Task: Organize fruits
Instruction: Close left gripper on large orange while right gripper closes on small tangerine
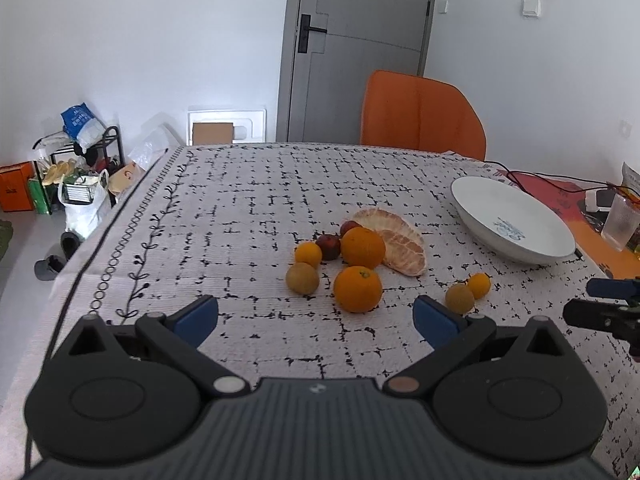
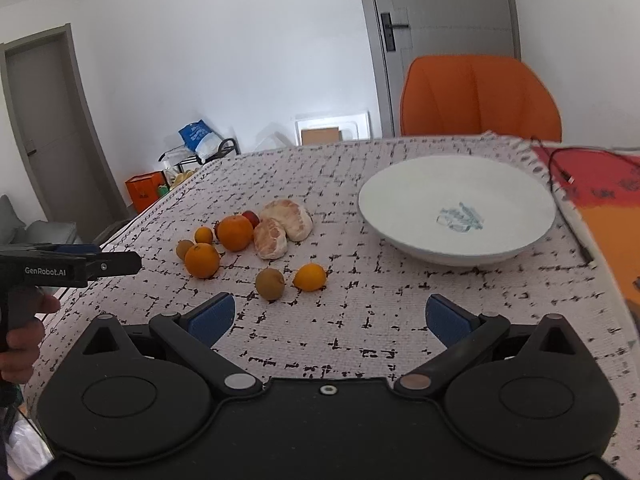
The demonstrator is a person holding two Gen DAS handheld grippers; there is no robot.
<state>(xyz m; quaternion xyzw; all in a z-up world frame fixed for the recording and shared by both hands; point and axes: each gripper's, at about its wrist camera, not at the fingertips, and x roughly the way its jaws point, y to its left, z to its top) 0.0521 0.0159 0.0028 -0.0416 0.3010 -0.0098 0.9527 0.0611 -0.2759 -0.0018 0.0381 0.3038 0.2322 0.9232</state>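
The tabletop [image 2: 360,320] has a white cloth with black marks on it. An orange chair [image 2: 480,96] stands at its far side. A big white bowl [image 2: 456,184] sits on the right part of the tabletop, with nothing in it.

To the left of the bowl lie the fruits, all on the cloth. Two peeled fruit pieces [image 2: 286,224] lie touching each other. Beside them are two big oranges [image 1: 358,289], small red fruits [image 1: 329,246], a small orange [image 1: 308,254] and a brownish round fruit [image 1: 302,278]. One more small orange [image 2: 310,277] and one brownish fruit [image 2: 270,283] sit apart, nearer the bowl.

The left tool [image 1: 316,318] is spread wide and holds nothing. The right tool [image 2: 330,316] is spread wide too, and empty. A hand [image 2: 20,344] holds the left tool.
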